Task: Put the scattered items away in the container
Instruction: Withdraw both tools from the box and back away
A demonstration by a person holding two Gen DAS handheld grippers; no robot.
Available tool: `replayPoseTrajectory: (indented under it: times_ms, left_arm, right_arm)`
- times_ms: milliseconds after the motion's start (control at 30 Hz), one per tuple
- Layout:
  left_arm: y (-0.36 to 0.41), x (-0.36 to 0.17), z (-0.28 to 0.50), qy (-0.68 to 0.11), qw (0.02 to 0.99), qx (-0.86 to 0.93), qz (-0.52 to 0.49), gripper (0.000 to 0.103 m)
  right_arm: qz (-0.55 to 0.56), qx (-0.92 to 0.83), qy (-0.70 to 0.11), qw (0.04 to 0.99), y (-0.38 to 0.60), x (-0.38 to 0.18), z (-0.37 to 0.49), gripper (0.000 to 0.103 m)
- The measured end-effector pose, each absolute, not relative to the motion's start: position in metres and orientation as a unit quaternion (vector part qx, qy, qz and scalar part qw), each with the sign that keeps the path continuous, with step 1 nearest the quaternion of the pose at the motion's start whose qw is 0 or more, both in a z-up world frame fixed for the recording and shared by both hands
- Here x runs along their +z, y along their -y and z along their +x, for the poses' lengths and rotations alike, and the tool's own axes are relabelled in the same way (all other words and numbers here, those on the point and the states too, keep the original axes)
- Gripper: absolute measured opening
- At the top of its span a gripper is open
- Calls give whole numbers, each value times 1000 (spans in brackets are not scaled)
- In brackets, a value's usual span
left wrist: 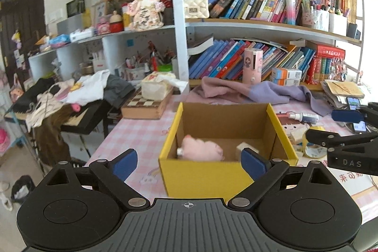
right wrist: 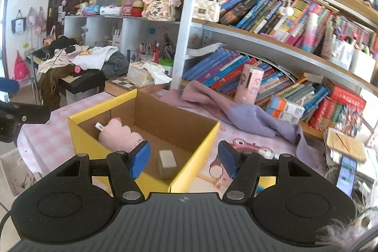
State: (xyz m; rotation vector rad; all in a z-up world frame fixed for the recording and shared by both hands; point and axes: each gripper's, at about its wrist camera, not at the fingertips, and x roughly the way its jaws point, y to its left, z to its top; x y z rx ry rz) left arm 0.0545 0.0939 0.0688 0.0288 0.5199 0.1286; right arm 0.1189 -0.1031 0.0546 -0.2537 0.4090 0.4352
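Left wrist view, left to right. Clothes pile (left wrist: 78, 91) lay over a dark keyboard stand at far left. A chessboard box (left wrist: 146, 106) sat on the desk (left wrist: 132, 134) corner with a tissue pack (left wrist: 157, 87) on top. Left claw (left wrist: 189, 163) stood wide apart, nothing between its blue pads, pointed at the yellow cardboard box (left wrist: 203, 177). Inside the box: a pink plush toy (left wrist: 200, 149) on the left side of the floor, a small pale block (left wrist: 244, 148) on the right side, the two apart. Behind the box a purple cloth (left wrist: 255, 90) lay crumpled against the bookshelf. Right of the box: a small spray bottle (left wrist: 303, 117) and a yellow tape roll (left wrist: 311, 148) on the desk, partly behind the right claw (left wrist: 330, 125), which came in from the right edge.

Right wrist view. Right claw stood part open and empty, straddling the box's near right corner, touching nothing. A phone (right wrist: 347, 171) lay at far right on the desk.
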Motion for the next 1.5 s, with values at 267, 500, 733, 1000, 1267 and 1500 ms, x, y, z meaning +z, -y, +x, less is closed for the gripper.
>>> replayPoseTrajectory:
  times_ms: [267, 500, 733, 1000, 1267, 1500]
  left_arm:
    - [-92, 51, 18, -272, 959, 80, -1, 96]
    - [-85, 35, -3, -297, 952, 78, -5, 96]
    - [-70, 16, -14, -323, 944, 68, 0, 96]
    - [-53, 4, -21, -344, 938, 43, 2, 96]
    - [-35, 0, -22, -356, 934, 13, 19, 96]
    - [-29, -4, -17, -363, 932, 2, 20, 96]
  right_arm:
    - [-122, 206, -222, 945, 107, 35, 76, 63]
    - [-115, 210, -264, 934, 105, 14, 49, 65]
    - [-138, 220, -272, 927, 105, 5, 27, 71]
    - [-143, 199, -291, 925, 123, -3, 13, 73]
    - [-133, 189, -314, 921, 135, -9, 9, 79]
    - [-133, 182, -323, 919, 139, -13, 10, 82]
